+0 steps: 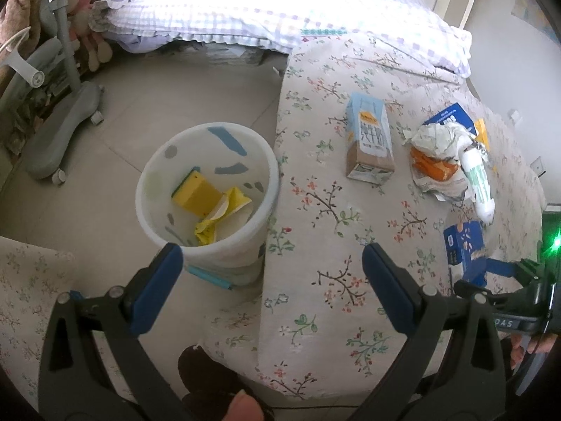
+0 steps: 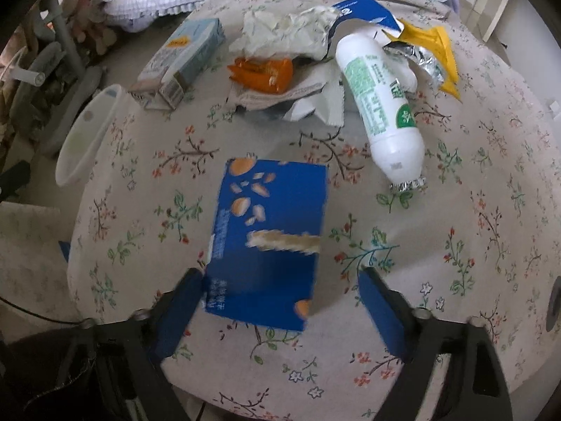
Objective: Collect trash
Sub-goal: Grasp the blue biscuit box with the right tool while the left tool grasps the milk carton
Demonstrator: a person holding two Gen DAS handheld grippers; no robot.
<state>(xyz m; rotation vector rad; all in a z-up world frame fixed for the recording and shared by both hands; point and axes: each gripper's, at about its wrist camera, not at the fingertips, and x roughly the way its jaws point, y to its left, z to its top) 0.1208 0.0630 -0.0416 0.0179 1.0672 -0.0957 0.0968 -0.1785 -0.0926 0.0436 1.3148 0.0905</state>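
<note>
**Trash spread on the bed, bin on the floor beside it**

At far left, a grey wheeled stand [image 1: 63, 129] sits on the tiled floor [image 1: 115, 105]. Right of it the white trash bin [image 1: 207, 203] stands on the floor, just beside the edge of the bed [image 1: 315, 210] with its floral cover. Inside the bin lie a yellow sponge [image 1: 198, 196] and a crumpled yellow wrapper [image 1: 224, 217].

The left hand-held gripper [image 1: 273, 266] hovers above the bed's edge, near the bin, its blue-padded jaws spread wide with nothing between them.

Further right on the bed, a light-blue milk carton [image 2: 186, 56] lies on its side. Next comes a heap: crumpled white paper [image 2: 291, 31] over an orange wrapper [image 2: 263, 73], with a torn blue package [image 2: 368, 12] behind. A white bottle with a green label [image 2: 378, 105] lies tilted against the heap's right side, and a yellow foil-lined wrapper [image 2: 434, 56] lies just beyond it.

Nearest the camera in the right wrist view, a blue snack box [image 2: 270, 242] lies flat on the bed, apart from the heap. The right hand-held gripper [image 2: 280, 301] is wide open around the box's near end: the left pad [image 2: 178, 312] touches or almost touches the box's edge, while the right pad [image 2: 382, 315] stands clear of it. The box looks slightly blurred.
</note>
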